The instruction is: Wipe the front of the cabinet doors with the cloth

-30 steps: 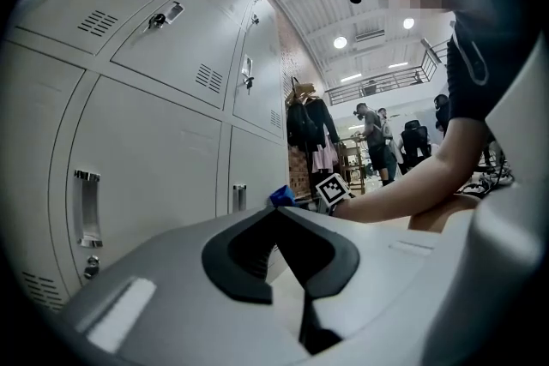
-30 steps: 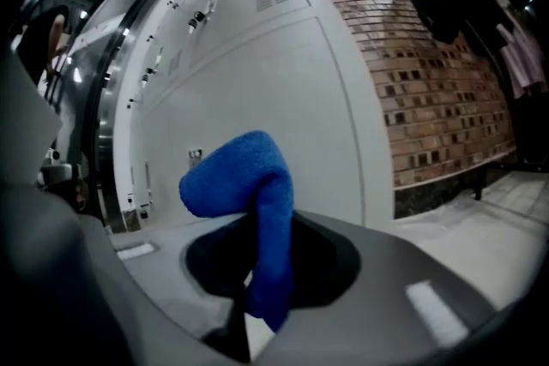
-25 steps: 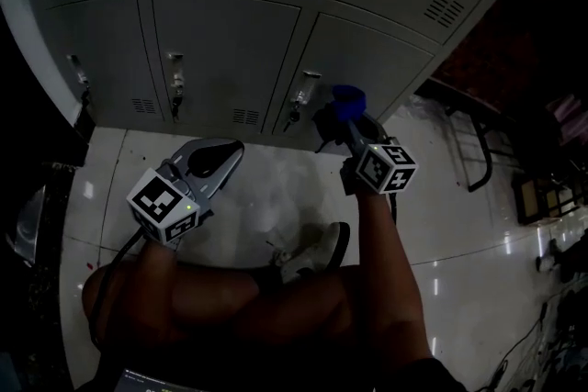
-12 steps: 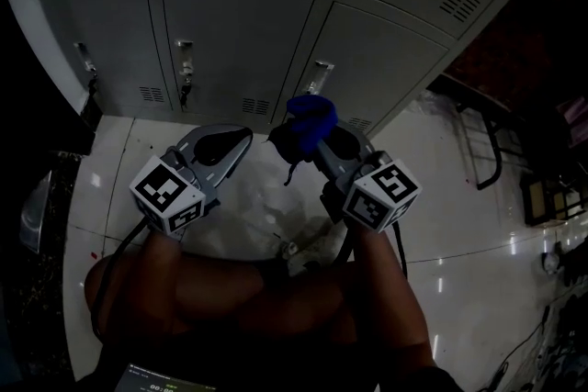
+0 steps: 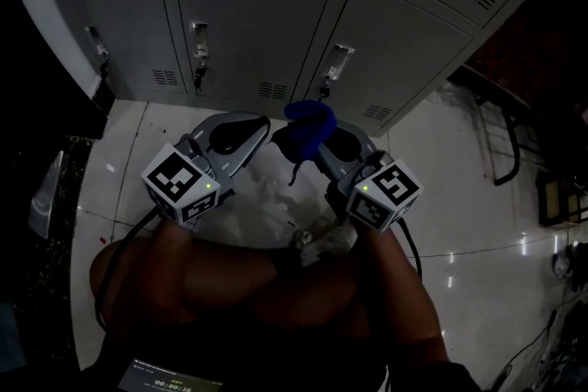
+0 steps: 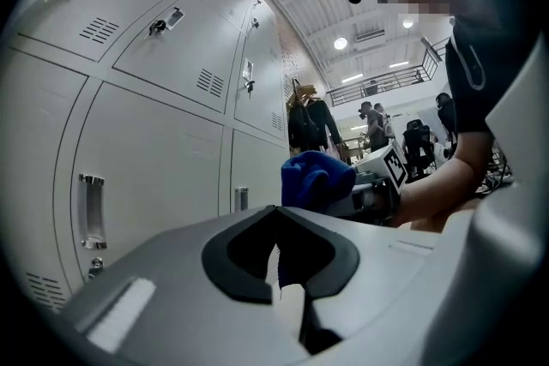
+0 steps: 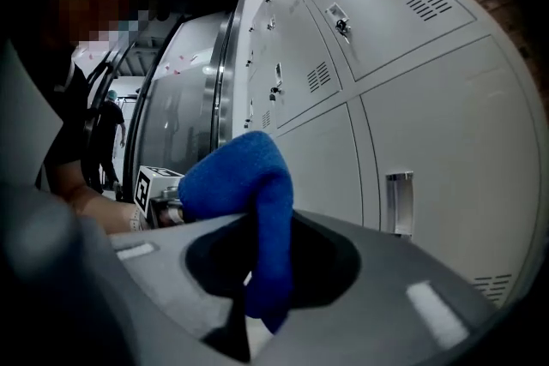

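Grey metal cabinet doors [image 5: 248,23] with vents and key locks fill the top of the head view. My right gripper [image 5: 310,135] is shut on a blue cloth [image 5: 308,117], which bulges above the jaws and hangs a short way off the lower doors. In the right gripper view the cloth [image 7: 249,184] drapes over the closed jaws, with doors [image 7: 446,124] to the right. My left gripper [image 5: 241,135] sits just left of the cloth, jaws shut and empty. The left gripper view shows the cloth [image 6: 316,178] beyond its jaws and doors [image 6: 154,150] to the left.
Glossy white floor tiles [image 5: 459,225] lie below the cabinets. A shoe [image 5: 314,240] shows between the arms. A dark metal frame [image 5: 501,142] stands at the right, a dark object [image 5: 46,207] at the left. Keys hang from a lock [image 5: 197,73].
My right gripper has drawn the cloth back from the lower door and leftward, close to the left gripper. The view has shifted so the doors sit lower in frame.
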{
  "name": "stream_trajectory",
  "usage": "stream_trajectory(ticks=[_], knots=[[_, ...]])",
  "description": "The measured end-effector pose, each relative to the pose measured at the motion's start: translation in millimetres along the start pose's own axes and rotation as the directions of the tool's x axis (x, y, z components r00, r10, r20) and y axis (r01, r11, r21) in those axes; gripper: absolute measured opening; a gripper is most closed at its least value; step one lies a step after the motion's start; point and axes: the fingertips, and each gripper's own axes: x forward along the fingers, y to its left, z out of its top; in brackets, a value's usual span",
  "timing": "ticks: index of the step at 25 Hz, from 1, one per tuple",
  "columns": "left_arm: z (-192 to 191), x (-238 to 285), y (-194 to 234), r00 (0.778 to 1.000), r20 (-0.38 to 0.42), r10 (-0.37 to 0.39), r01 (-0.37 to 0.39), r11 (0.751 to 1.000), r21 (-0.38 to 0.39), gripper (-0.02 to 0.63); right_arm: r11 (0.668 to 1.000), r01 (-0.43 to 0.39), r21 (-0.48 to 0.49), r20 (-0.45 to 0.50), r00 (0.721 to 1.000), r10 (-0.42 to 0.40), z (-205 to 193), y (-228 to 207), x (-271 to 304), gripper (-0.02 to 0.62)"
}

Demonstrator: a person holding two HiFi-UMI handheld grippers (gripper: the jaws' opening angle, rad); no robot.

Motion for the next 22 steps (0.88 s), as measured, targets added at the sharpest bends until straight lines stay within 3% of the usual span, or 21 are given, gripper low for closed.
stream_trajectory(ticks=[22], knots=[[-11.3,0.2,-6.8,1.000,-0.020,-0.014,0.014,1.000,-0.015,0.006,1.000,0.011,-0.013,-0.009,1.000,-0.011,-6.8,1.3,0.3,0.069]])
